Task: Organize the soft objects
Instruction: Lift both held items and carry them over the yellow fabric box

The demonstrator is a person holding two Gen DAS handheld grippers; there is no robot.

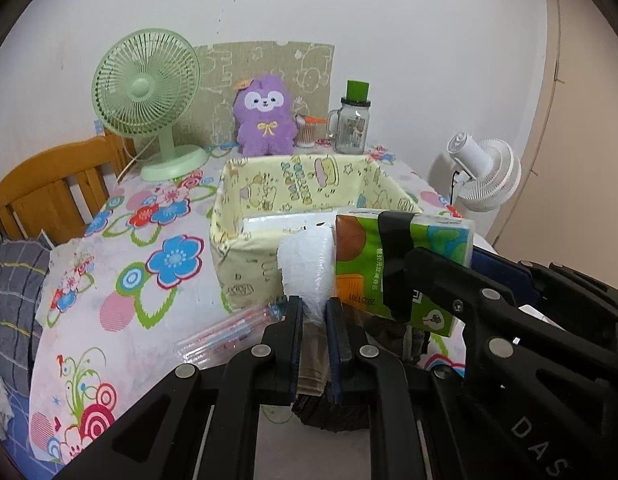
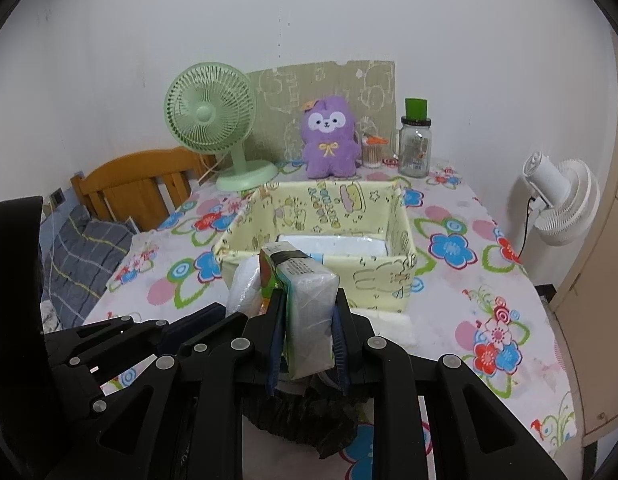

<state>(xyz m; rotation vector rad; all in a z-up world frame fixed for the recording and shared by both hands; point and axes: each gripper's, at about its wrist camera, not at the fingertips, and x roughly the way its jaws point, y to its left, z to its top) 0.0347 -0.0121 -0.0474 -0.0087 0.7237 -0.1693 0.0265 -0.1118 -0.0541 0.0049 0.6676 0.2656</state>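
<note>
Left jaws [image 1: 313,312] clamp clear plastic pack [image 1: 307,264]; right jaws [image 2: 307,312] clamp green tissue pack [image 2: 309,300].

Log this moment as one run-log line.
left gripper: shut on clear plastic pack | right gripper: shut on tissue pack | both before yellow fabric bin
</note>
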